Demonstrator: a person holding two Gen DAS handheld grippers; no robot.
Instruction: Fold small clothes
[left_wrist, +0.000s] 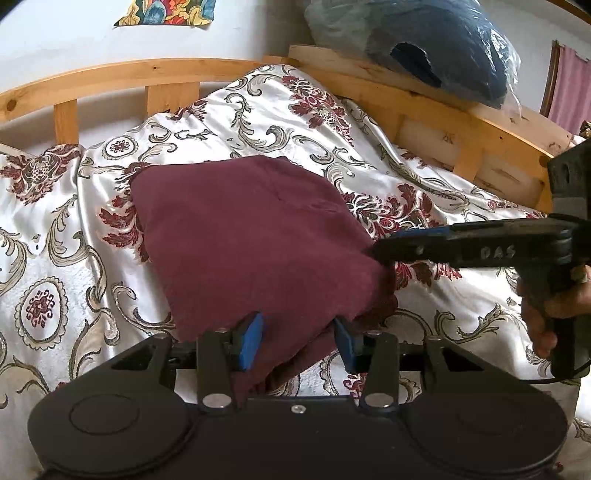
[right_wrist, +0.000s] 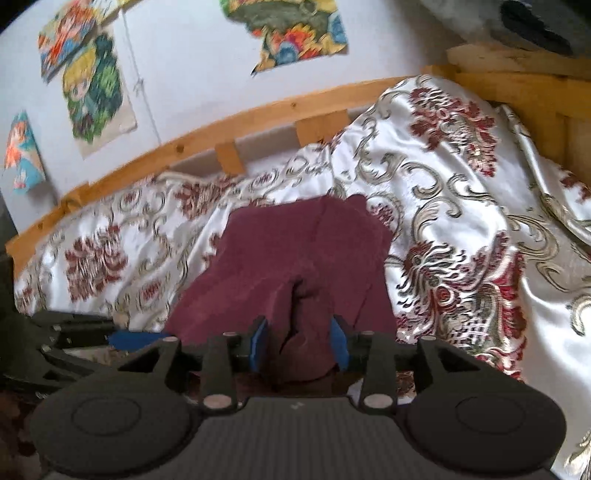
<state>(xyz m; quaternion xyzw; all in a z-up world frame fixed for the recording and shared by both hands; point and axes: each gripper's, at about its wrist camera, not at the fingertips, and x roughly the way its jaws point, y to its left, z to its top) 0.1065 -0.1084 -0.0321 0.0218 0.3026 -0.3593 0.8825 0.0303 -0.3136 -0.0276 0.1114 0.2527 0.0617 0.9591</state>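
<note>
Maroon garment (left_wrist: 243, 236) lay on the patterned bedspread (left_wrist: 74, 266), folded into a rough slab. In the left wrist view its long axis ran from the near edge, at the gripper, up and away toward the wooden bed rail (left_wrist: 110, 74); the far end was broader and squared off, the near end narrower and bunched. A faint seam or crease crossed the upper part.

Left gripper (left_wrist: 300, 341): blue pads (left_wrist: 251, 339) spread apart, the near corner of the cloth lying between them. The pads did not appear to press the cloth, though the left one sat right against its edge.

Right gripper (right_wrist: 299, 341): jaws spread, a thick rolled lump of the same garment (right_wrist: 303, 266) sitting between the pads. No clear pinch seen; that view was blurred. In the left wrist view this gripper (left_wrist: 384, 251) reached in from the right, tips at the garment's right edge, with a hand (left_wrist: 546, 306) on its grip.

Surroundings: bedspread heaped in a high ridge behind and to the right of the garment, close to its far end. A blue bundle in clear plastic (left_wrist: 424, 48) rested on the headboard plank. Colourful pictures (right_wrist: 96, 92) were stuck on the white wall. Pink curtain (left_wrist: 572, 88) at far right.
</note>
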